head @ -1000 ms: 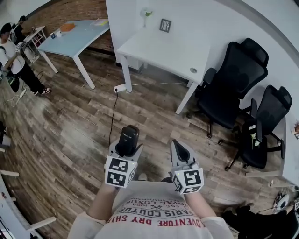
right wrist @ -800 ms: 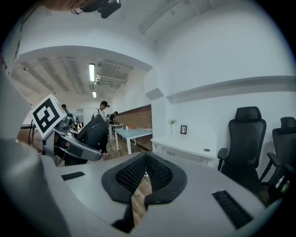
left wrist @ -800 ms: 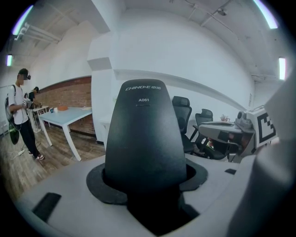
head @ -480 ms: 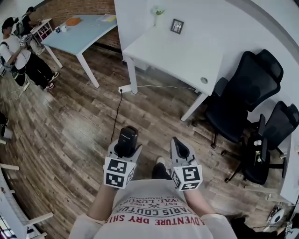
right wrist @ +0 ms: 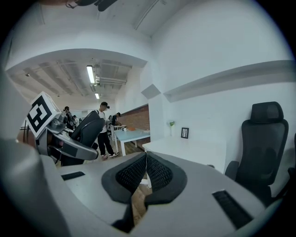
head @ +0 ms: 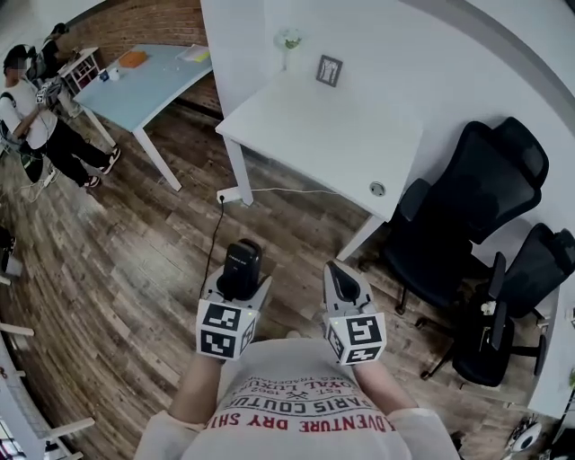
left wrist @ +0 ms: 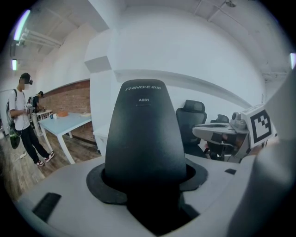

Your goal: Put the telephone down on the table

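The phone (head: pixel 241 267) is still gripped by the left tool (head: pixel 237 284); the right tool (head: pixel 343 280) is closed, empty. The tabletop (head: pixel 332 135) has been approached; placing seems near.

We list: wood-plank floor (head: pixel 135 260); white table (head: pixel 332 126) at twelve o'clock; blue table (head: pixel 153 76) at ten; black chairs (head: pixel 467 198) at three; brick wall (head: pixel 135 22) at eleven.

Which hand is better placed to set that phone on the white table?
The left. The left gripper is clamped on the telephone, and the white table lies ahead. The right gripper is shut and empty.
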The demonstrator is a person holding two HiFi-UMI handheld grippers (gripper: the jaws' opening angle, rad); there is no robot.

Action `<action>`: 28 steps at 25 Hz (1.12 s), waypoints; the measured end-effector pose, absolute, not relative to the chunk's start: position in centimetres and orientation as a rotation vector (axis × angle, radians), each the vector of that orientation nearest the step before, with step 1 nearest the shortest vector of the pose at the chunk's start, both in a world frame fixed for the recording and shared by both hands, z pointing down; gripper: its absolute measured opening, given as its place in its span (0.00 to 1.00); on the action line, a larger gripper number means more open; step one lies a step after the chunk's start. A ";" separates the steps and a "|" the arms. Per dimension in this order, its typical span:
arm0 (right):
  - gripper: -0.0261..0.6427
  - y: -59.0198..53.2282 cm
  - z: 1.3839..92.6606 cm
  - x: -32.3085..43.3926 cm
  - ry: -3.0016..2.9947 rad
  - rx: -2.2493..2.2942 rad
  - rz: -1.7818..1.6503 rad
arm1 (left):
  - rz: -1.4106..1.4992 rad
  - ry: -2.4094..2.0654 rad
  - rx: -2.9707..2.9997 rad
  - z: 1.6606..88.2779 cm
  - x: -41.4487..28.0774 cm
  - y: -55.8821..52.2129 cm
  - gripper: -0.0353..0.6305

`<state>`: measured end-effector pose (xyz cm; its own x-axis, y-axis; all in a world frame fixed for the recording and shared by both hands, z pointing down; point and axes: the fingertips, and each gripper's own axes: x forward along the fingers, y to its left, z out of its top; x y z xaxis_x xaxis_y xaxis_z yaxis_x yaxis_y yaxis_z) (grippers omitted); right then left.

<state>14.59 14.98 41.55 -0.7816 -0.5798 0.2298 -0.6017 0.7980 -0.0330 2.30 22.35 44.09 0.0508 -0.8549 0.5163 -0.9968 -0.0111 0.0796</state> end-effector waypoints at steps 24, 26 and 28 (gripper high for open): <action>0.08 -3.6 43.5 5.8 -2.652 1.229 0.389 | 0.572 -1.531 2.169 46.2 -7.0 -0.2 0.48; 0.08 -5.4 43.6 4.0 -2.630 1.264 0.382 | 0.585 -1.512 2.189 46.2 -9.2 -2.4 0.48; 0.08 -7.1 43.8 2.3 -2.606 1.293 0.380 | 0.591 -1.492 2.199 46.4 -11.2 -4.3 0.48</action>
